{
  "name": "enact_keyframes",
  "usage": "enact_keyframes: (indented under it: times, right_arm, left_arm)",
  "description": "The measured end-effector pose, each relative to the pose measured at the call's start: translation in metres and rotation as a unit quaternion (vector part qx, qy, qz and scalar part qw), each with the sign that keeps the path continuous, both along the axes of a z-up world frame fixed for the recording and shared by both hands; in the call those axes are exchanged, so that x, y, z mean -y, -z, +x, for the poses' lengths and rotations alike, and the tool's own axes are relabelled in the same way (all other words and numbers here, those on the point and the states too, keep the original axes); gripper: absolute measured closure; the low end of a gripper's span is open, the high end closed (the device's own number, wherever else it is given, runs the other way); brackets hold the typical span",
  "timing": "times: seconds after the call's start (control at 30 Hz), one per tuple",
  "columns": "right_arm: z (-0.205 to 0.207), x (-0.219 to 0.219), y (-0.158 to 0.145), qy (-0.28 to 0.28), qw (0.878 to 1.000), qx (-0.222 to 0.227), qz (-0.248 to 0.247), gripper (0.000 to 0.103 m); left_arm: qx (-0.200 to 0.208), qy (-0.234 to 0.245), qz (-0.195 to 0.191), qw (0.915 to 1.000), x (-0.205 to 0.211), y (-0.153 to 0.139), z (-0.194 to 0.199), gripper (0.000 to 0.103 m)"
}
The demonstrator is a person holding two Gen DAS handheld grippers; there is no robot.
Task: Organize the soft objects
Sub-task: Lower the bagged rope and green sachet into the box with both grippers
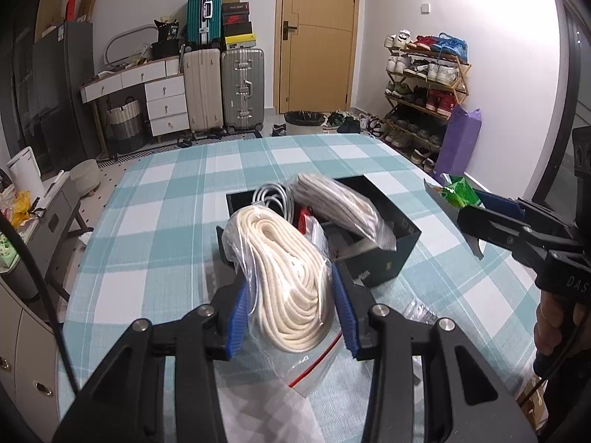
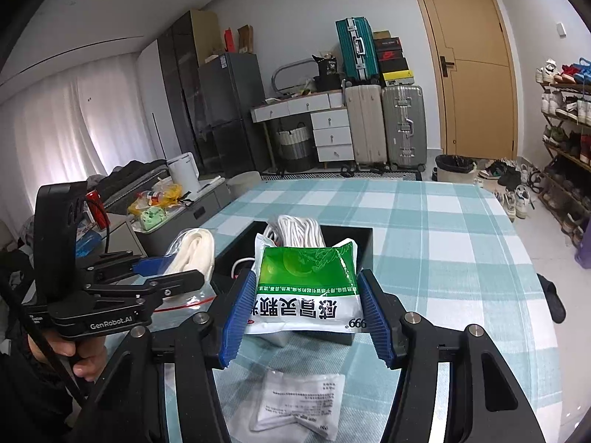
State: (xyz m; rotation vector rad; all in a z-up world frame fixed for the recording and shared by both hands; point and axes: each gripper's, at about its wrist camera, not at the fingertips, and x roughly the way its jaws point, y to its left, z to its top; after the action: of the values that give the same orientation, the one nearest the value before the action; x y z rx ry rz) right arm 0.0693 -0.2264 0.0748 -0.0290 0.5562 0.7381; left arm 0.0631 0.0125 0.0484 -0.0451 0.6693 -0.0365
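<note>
Grippers over table middle | left gripper [image 1: 291, 310] clamps bagged rope coil [image 1: 284, 280]; right gripper [image 2: 306, 313] clamps green sachet [image 2: 306, 284] above black box [image 1: 373, 254] | both soft, slippery; likely best gripped mid-body

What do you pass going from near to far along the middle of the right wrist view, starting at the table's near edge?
White packet flat on the table, then the green sachet held in the right gripper, then white rope in the black box, then bare checked tablecloth, then the suitcases.
</note>
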Motion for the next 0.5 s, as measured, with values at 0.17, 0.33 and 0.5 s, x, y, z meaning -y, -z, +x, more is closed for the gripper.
enact_keyframes:
  times: [0.17,0.33,0.5]
  right_arm:
    - [0.005,-0.009,-0.004,-0.006,1.0,0.003,0.004,0.046]
    - [0.012,-0.02,-0.004,-0.013,1.0,0.002,0.003,0.046]
    - [0.025,-0.029,0.001,-0.017,1.0,-0.008,0.01,0.046]
  left_arm:
    - [0.004,-0.001,0.001,1.0,-0.002,-0.001,0.011,0.062]
    - [0.006,-0.003,-0.001,1.0,-0.004,0.001,0.022,0.062]
    - [0.005,-0.006,0.0,1.0,-0.008,0.002,0.032,0.062]
